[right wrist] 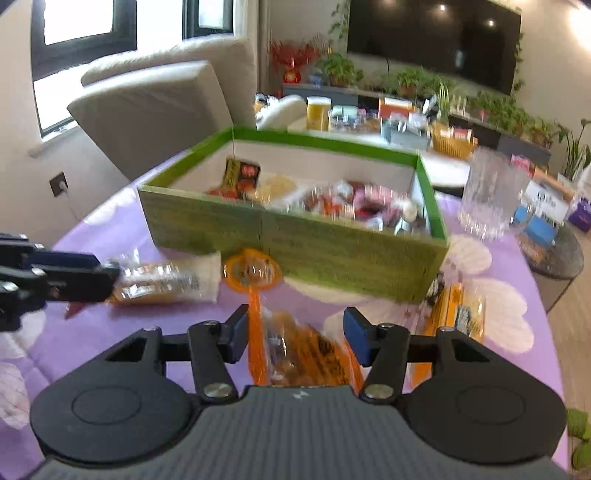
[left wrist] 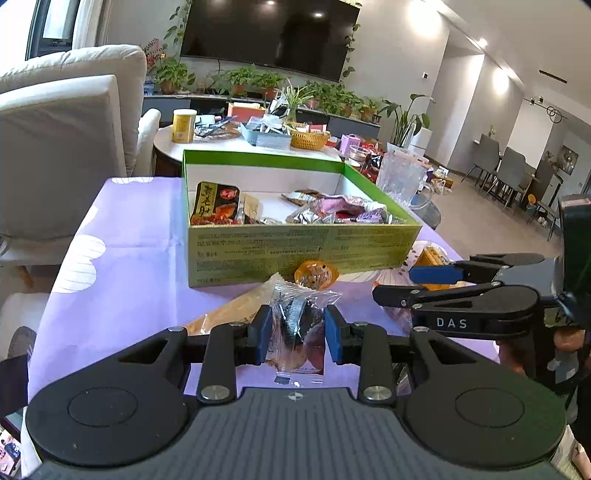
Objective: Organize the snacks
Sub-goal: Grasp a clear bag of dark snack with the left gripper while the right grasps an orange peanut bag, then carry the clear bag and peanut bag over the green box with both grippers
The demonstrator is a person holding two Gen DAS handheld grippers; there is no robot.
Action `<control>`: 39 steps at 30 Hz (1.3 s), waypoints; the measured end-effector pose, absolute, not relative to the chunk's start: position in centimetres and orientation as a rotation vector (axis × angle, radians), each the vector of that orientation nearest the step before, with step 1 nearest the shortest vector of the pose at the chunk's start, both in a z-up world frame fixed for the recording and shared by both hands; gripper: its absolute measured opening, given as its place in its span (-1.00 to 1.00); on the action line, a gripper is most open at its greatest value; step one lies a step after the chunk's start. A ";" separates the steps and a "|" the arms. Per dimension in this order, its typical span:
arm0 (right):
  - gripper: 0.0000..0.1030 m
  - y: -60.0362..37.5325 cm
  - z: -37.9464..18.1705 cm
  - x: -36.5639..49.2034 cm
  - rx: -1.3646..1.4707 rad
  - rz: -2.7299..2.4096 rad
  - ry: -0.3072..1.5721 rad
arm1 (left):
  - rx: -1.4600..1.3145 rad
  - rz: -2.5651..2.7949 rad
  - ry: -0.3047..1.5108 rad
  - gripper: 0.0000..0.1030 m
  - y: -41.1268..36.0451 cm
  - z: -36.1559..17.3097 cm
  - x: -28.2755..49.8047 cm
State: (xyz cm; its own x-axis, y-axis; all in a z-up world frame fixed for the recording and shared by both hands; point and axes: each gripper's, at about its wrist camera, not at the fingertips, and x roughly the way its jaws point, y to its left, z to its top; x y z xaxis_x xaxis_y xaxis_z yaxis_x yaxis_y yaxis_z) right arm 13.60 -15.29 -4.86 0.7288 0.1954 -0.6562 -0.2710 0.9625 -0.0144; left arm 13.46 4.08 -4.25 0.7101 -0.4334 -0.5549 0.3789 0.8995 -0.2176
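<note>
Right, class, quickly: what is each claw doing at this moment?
Left claw: shut on a clear-wrapped snack packet.
Right claw: an orange snack packet sits between its pads; whether they grip it cannot be told.

Bright living room behind a purple-clothed table

A dark television (left wrist: 271, 35) hangs on the pale wall above potted plants (left wrist: 255, 79); a cream sofa (left wrist: 66, 107) sits left by a window (right wrist: 85, 33), grey dining chairs (left wrist: 506, 166) far right.
</note>
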 end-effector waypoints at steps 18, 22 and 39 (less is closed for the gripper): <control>0.77 -16.3 -8.5 13.9 -0.010 0.297 0.827 | -0.086 -0.433 0.670 -0.45 4.0 -5.1 14.2; 0.77 -15.3 -8.9 14.3 -0.072 0.267 0.807 | -0.090 -0.425 0.679 -0.45 4.2 -5.3 14.5; 0.54 -15.4 -5.8 12.6 -0.131 0.278 0.716 | -0.093 -0.440 0.615 -0.45 3.5 -3.3 14.7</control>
State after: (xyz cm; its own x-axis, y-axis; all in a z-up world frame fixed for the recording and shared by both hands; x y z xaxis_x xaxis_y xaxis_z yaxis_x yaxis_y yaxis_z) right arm 12.59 -15.38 -5.79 0.7195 0.2063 -0.6631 -0.2955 0.9551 -0.0235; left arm 14.66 3.48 -3.32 0.7273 -0.4261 -0.5380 0.3715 0.9036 -0.2135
